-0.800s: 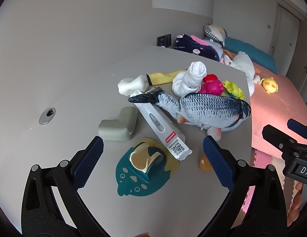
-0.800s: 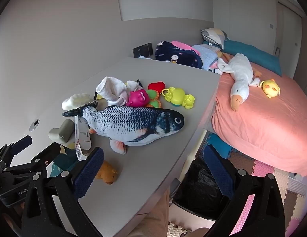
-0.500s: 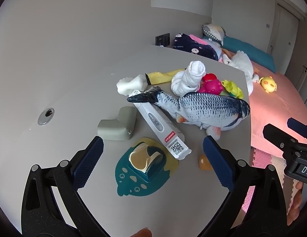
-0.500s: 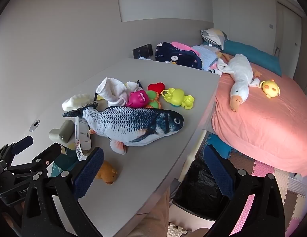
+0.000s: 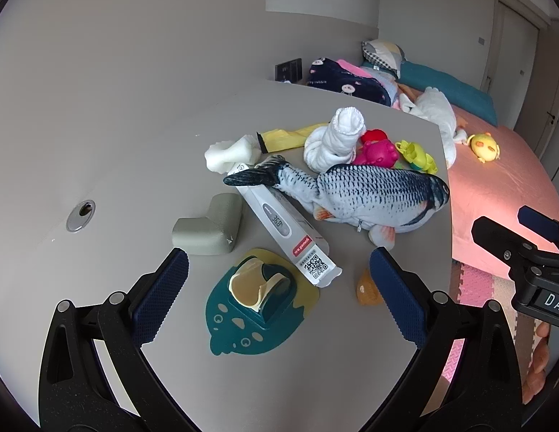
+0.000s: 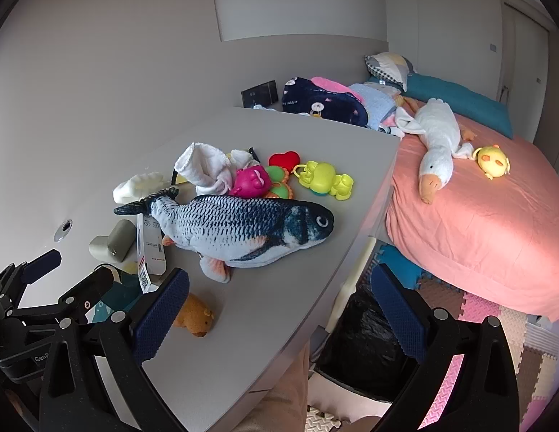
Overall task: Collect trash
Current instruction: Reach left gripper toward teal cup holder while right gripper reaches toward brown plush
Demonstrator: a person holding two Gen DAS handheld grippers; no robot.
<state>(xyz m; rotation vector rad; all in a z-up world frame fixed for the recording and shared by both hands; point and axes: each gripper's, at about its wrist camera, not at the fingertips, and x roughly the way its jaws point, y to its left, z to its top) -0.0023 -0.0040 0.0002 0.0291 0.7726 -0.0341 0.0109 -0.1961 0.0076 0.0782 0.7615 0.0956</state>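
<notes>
Just ahead of our left gripper, between its spread fingers, lies the teal fish-shaped mat with a roll of tape on it; beyond that, the long white thermometer box runs away from us, its far end under the plush fish's tail. The grey foam corner guard sits ahead to the left. Our right gripper, also wide open and holding nothing, hovers over the grey table's near edge, the small orange toy just inside its left finger and a black-lined bin below on the floor. Further right stands a pink bed with a white goose plush
</notes>
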